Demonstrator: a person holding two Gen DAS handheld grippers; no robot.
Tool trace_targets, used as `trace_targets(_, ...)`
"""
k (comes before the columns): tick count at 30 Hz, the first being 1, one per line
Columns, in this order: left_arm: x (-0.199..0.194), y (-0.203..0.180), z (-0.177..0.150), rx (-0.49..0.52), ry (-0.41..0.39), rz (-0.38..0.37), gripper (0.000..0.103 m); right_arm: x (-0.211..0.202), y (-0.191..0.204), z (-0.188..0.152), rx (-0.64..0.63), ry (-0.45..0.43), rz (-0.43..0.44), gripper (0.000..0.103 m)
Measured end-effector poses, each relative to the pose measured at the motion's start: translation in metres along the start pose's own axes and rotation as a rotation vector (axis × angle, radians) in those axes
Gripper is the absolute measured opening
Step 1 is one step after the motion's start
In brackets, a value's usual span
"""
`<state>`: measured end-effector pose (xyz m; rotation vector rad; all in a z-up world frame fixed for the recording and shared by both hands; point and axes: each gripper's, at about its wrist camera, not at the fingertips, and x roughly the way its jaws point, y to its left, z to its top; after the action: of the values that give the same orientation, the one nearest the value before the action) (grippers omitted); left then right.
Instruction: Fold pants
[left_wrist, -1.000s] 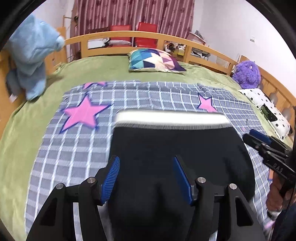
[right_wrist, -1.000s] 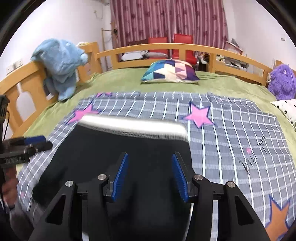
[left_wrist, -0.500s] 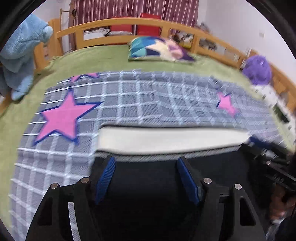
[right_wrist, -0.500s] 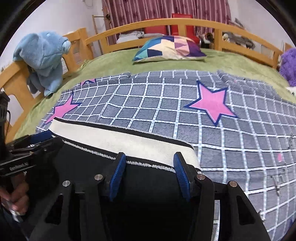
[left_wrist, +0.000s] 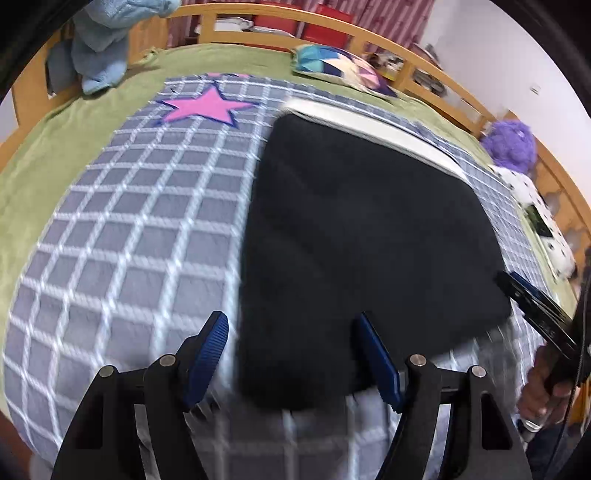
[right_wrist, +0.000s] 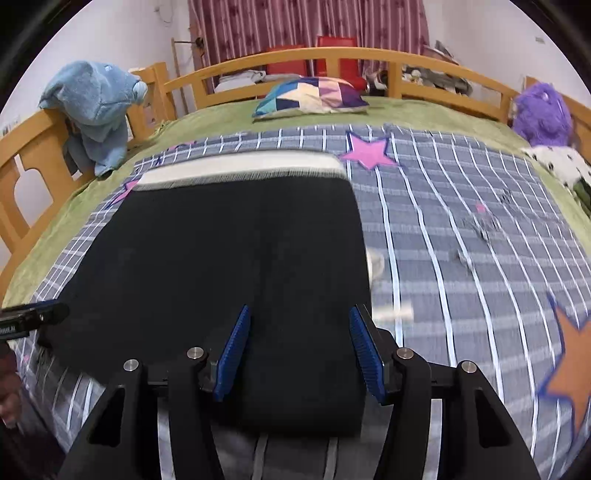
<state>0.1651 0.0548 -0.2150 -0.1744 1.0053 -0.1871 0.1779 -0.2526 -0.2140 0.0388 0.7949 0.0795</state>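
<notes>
Black pants flat on checked blanket, unheld.

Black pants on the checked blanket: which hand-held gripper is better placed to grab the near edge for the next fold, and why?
Probably right. The right hand-held gripper has open jaws straddling the black pants; the left hand-held gripper sits half over the checked blanket.

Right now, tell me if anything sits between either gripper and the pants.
Nothing visible does. The black pants lie flat on the checked blanket, reaching up to the open right gripper and the open left gripper. The pillow and plush toys sit far behind.
</notes>
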Motion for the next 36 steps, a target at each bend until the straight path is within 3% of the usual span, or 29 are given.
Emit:
trace_targets(3,-0.005,-0.016,-0.014,0.039,0.011,0.062,0.070,-0.014,0.005,-0.022,0.014,0.046,0.007,0.055)
trace_targets(6,-0.029,-0.023,-0.005,0.033,-0.018,0.071,0.068,-0.034,0.007,-0.034,0.054,0.076,0.034,0.055)
trace_targets(12,-0.108,-0.053,0.018,0.057,-0.162,0.064,0.070,-0.112,0.019,-0.012,0.066,-0.056,0.009,0.055)
trace_targets(16,-0.146,-0.071,0.005,0.057,-0.239,0.063,0.081,-0.160,0.029,0.002,0.054,-0.129,-0.037,0.064)
trace_targets(21,-0.167,-0.086,-0.016,0.078,-0.255,0.100,0.083,-0.199,0.034,-0.010,0.056,-0.147,-0.049,0.066)
trace_targets(23,-0.173,-0.090,-0.022,0.095,-0.253,0.106,0.083,-0.208,0.033,-0.016,0.064,-0.155,-0.054,0.082)
trace_targets(26,-0.185,-0.097,-0.032,0.110,-0.266,0.122,0.085,-0.225,0.033,-0.027,0.061,-0.200,-0.076,0.093)
trace_targets(28,-0.189,-0.101,-0.035,0.126,-0.277,0.136,0.092,-0.233,0.036,-0.033,0.037,-0.218,-0.090,0.098)
trace_targets(36,-0.208,-0.110,-0.044,0.137,-0.299,0.140,0.093,-0.250,0.036,-0.040,0.032,-0.208,-0.144,0.099)
